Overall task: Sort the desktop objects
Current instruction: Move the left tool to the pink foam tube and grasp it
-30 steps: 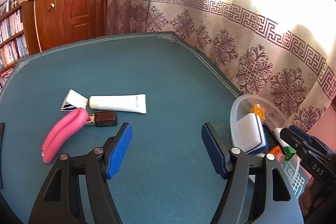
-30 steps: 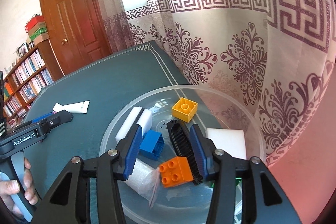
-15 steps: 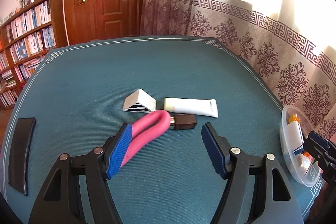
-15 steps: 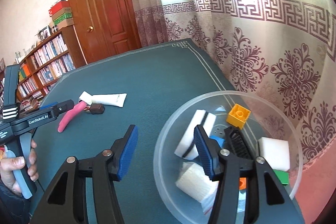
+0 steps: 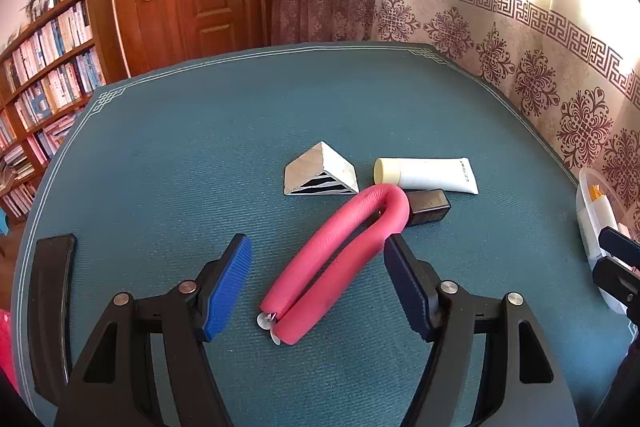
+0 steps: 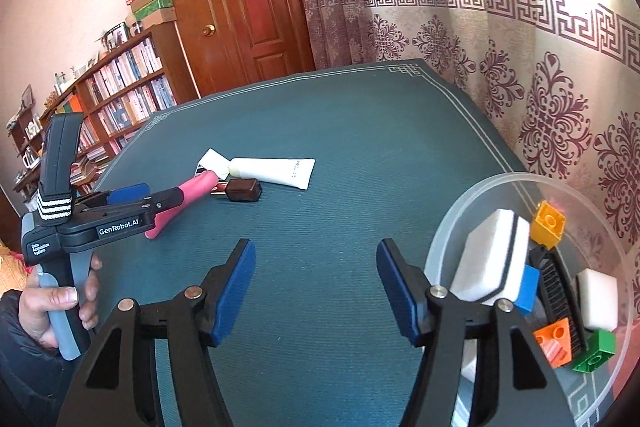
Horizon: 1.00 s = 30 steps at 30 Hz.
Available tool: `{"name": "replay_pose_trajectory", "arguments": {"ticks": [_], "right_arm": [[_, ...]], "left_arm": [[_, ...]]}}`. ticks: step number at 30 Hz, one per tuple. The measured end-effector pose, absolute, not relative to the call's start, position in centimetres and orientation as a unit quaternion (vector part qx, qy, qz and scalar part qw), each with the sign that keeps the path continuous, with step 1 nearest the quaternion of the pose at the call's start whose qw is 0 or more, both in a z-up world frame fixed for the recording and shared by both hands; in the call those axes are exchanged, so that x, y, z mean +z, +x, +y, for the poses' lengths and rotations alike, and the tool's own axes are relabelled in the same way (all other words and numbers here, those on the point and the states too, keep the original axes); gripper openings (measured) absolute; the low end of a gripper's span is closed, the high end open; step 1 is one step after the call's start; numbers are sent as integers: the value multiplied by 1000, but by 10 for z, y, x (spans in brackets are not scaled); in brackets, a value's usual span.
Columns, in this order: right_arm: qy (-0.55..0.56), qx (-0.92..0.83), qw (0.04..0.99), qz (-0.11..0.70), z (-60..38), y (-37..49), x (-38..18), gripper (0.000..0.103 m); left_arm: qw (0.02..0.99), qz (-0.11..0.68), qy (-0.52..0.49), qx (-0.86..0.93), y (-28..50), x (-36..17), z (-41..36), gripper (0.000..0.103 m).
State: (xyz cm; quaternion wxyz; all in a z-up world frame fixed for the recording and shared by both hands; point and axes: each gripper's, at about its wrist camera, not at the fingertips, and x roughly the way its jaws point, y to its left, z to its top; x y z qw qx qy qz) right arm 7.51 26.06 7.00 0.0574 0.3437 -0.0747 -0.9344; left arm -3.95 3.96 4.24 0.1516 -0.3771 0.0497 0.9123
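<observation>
A folded pink foam tube point(image 5: 332, 259) lies on the teal table point(image 5: 200, 147), its near end between the jaws of my left gripper point(image 5: 318, 287), which stands open without touching it. Behind the tube lie a white triangular block point(image 5: 320, 171), a white squeeze tube point(image 5: 432, 173) and a small dark brown box point(image 5: 428, 205). My right gripper point(image 6: 316, 287) hangs over bare cloth just left of the clear bowl point(image 6: 452, 223); its jaws are opening with nothing between them. From the right wrist view, the left gripper point(image 6: 160, 193) sits at the pink tube point(image 6: 192, 189).
The bowl holds a white block with a black stripe point(image 6: 496, 259), a black brush point(image 6: 556, 287), a white cube point(image 6: 598, 293) and several toy bricks. A flat black object point(image 5: 52, 299) lies by the table's left edge. A hand point(image 6: 60, 303) grips the left gripper's handle. A patterned curtain runs along the right.
The left gripper swung left from the bowl until the pink tube lay between its jaws. The right gripper drew back out of the bowl to its left, its jaws widening.
</observation>
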Motion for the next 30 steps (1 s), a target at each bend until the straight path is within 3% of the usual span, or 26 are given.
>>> {"name": "replay_pose_trajectory", "arguments": {"ticks": [30], "right_arm": [[402, -907, 91, -81, 223, 19, 39, 67]], "left_arm": [[193, 84, -383, 900, -51, 23, 51, 72]]}}
